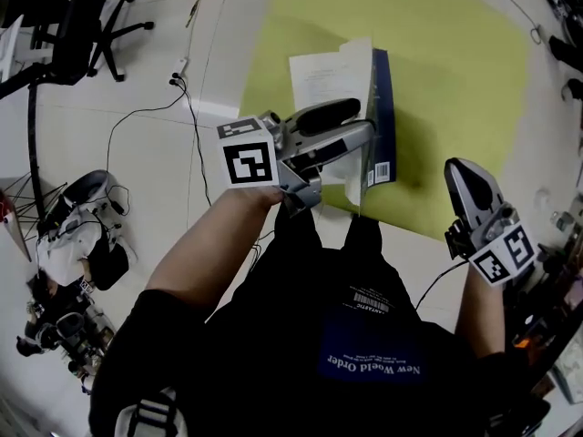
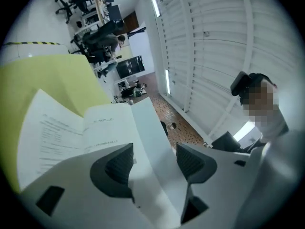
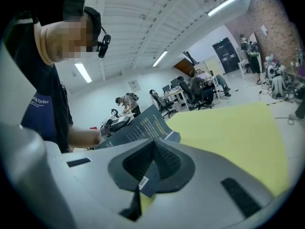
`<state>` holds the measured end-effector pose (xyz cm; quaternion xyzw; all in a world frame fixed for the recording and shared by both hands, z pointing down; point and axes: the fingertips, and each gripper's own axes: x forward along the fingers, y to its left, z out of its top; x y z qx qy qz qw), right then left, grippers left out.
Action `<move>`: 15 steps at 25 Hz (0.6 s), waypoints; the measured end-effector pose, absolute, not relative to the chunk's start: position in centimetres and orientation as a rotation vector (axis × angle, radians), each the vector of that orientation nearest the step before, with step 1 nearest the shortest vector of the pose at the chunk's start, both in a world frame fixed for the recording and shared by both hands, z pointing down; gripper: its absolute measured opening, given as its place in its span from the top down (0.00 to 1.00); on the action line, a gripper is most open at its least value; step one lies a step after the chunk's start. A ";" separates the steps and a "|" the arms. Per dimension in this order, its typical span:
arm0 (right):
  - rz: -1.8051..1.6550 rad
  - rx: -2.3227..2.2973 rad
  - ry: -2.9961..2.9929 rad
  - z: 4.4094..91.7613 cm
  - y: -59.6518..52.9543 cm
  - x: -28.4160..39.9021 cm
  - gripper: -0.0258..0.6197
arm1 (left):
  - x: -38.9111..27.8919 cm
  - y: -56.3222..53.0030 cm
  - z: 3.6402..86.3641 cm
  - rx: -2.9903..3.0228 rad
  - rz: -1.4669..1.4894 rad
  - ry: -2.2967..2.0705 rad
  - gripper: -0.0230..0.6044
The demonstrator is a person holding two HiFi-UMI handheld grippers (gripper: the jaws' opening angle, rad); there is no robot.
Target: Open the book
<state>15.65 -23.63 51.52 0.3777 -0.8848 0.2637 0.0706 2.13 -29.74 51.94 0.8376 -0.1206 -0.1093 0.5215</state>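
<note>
A book with a dark blue cover [image 1: 383, 107] stands partly open on the yellow-green table [image 1: 455, 62], its white pages [image 1: 328, 76] fanned to the left. My left gripper [image 1: 364, 121] reaches into it from the near side and is open. In the left gripper view [image 2: 155, 163] a raised white leaf [image 2: 147, 128] runs between the two pads, with printed pages [image 2: 62, 132] lying to the left. My right gripper [image 1: 460, 173] hangs to the right of the book, apart from it, jaws together. The right gripper view [image 3: 153, 159] shows the blue cover [image 3: 138, 128] beyond the jaws.
The table's near edge runs just past the book's bottom corner. On the floor to the left are a black office chair [image 1: 82, 21], a cable [image 1: 187, 107] and a heap of gear [image 1: 73, 226]. People sit at desks [image 3: 200, 87] far behind.
</note>
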 end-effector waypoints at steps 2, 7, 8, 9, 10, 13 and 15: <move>0.793 1.155 -2.663 51.4 -23.3 16.7 0.98 | 4.7 -29.7 51.7 2.035 -0.248 -0.253 0.50; 0.789 1.226 -2.666 51.7 -22.7 20.0 0.98 | 11.7 -30.2 52.2 2.100 -0.149 -0.152 0.50; 0.793 1.243 -2.663 51.7 -22.6 20.7 0.98 | 12.9 -30.4 51.9 2.108 -0.139 -0.128 0.50; 0.798 1.262 -2.660 51.7 -22.5 21.3 0.98 | 14.1 -30.7 51.5 2.114 -0.132 -0.105 0.50; 0.803 1.283 -2.656 51.8 -22.4 22.1 0.98 | 15.3 -31.0 51.3 2.120 -0.123 -0.083 0.50; 0.815 1.346 -2.648 52.2 -21.5 24.6 0.98 | 20.2 -30.9 52.0 2.148 -0.056 -0.019 0.50; 0.822 1.388 -2.638 52.1 -20.2 26.5 0.98 | 23.9 -29.8 53.2 2.159 -0.001 0.023 0.50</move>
